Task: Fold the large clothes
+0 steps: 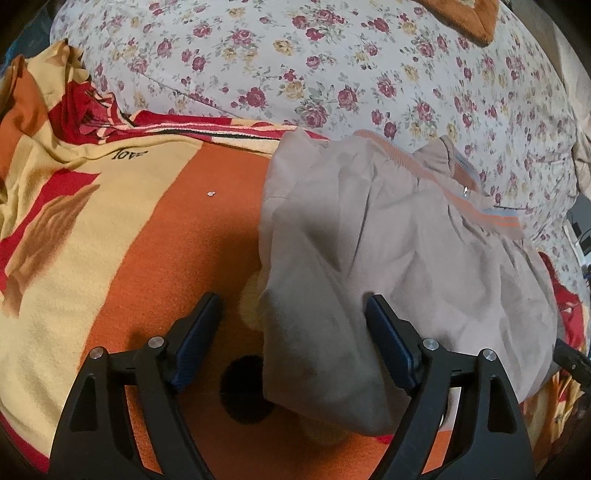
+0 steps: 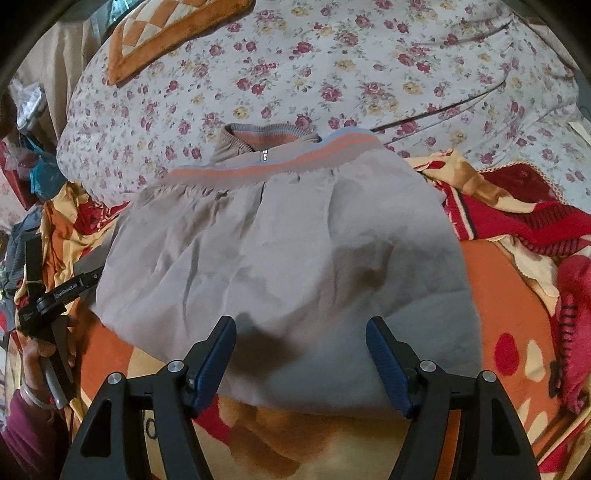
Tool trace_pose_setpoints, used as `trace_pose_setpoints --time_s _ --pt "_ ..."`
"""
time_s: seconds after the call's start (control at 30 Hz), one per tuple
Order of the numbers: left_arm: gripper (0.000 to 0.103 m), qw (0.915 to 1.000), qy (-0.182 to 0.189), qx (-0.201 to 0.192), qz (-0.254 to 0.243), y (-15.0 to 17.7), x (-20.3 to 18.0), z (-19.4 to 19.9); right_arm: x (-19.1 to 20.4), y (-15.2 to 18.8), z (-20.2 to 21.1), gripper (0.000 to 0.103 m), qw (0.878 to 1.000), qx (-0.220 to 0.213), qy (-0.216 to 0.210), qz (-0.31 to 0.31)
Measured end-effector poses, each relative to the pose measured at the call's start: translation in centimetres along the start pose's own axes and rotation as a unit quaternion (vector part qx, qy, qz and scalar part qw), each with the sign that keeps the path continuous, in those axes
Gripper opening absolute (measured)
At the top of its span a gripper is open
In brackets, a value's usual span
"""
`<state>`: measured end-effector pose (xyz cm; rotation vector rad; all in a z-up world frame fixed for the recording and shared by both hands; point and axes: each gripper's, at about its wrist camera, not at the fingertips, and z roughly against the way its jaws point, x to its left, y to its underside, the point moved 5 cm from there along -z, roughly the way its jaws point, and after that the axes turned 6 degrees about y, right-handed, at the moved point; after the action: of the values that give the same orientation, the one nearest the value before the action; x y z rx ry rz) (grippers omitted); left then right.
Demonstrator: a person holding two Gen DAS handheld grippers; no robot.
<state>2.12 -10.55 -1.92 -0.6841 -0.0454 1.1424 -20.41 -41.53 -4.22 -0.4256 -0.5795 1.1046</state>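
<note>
A beige jacket (image 2: 288, 251) with an orange and blue striped ribbed hem and collar and a small zipper pull lies folded on an orange, yellow and red blanket (image 2: 517, 332). In the left wrist view the jacket (image 1: 388, 240) lies to the right, with one rounded folded corner between my left gripper's open fingers. My left gripper (image 1: 291, 306) is open, its right finger against the cloth. My right gripper (image 2: 301, 328) is open, hovering over the jacket's near edge, holding nothing. The left gripper also shows in the right wrist view (image 2: 66, 291), held by a hand at the jacket's left side.
A floral quilt (image 1: 332, 66) is heaped behind the jacket. An orange checked cushion (image 2: 166, 33) lies on top of the quilt. The blanket (image 1: 110, 229) stretches left, bunched at its far left. Clutter sits beyond the bed's left edge (image 2: 33, 166).
</note>
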Motion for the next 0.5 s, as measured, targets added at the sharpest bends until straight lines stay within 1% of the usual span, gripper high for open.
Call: trace_pose_setpoints --time_s 0.17,0.37,0.47,0.5 --pt "0.085 1.0 -0.002 0.003 -0.007 0.0 -0.13 -0.17 0.38 0.31 -0.18 0.07 1.0 0.005 -0.002 0.006" --pt "0.085 0.9999 -0.003 0.006 -0.008 0.02 -0.12 -0.11 0.54 0.2 -0.44 0.07 1.0 0.007 -0.003 0.006" --pt "0.085 0.9997 0.005 0.024 0.002 0.05 -0.05 0.46 0.69 0.13 -0.42 0.07 1.0 0.006 -0.003 0.008" --pt "0.085 0.9994 0.013 0.03 0.009 0.01 -0.01 0.69 0.71 0.15 -0.35 0.07 1.0 0.006 -0.004 0.009"
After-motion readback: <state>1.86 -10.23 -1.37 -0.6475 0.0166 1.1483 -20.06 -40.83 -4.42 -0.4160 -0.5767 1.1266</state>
